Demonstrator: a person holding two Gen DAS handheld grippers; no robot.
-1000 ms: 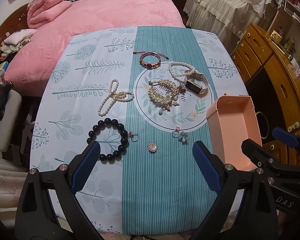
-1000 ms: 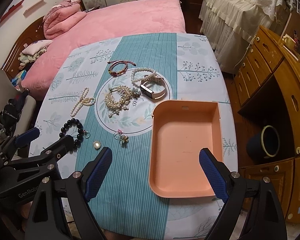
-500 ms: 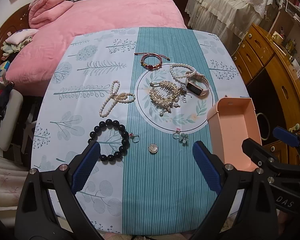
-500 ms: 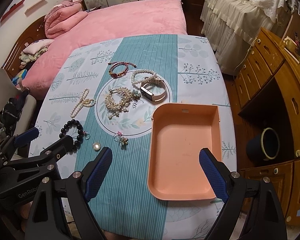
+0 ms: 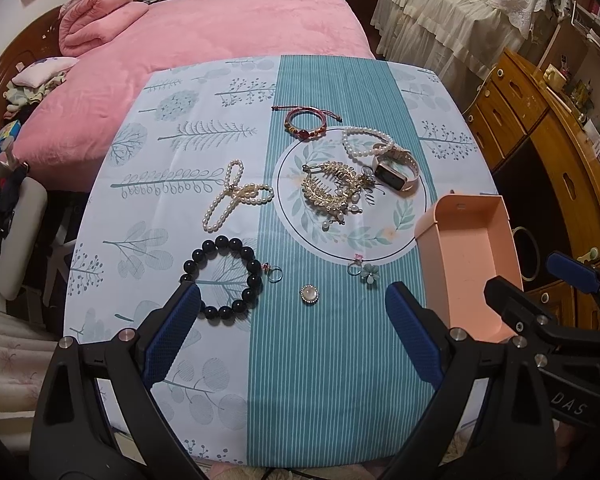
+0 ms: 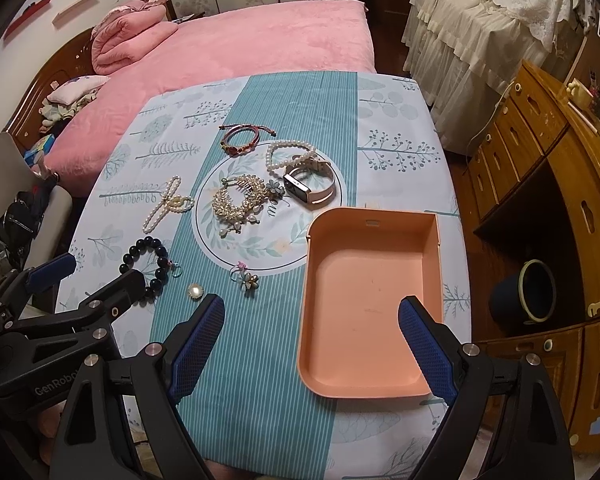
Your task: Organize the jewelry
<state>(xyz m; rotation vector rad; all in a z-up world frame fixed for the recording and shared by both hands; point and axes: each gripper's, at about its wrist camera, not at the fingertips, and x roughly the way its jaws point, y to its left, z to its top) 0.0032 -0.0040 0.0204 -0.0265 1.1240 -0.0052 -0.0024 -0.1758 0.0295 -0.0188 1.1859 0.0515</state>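
The bench (image 5: pixel 228 360), covered by a teal-and-white leaf-print cloth, carried all items. The empty peach plastic tray (image 6: pixel 372 300) sat at its right side. The left claw (image 5: pixel 292 328) and right claw (image 6: pixel 312 340) hung over the near edge, both spread wide and empty. Left of the tray lay the black bead bracelet (image 5: pixel 224 276), gold leaf hair comb (image 5: pixel 332 192), rose-gold band watch (image 5: pixel 396 172) and small round pearl brooch (image 5: pixel 309 293).

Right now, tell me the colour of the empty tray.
The tray is peach-pink, plain with no pattern; the right wrist view shows it best.
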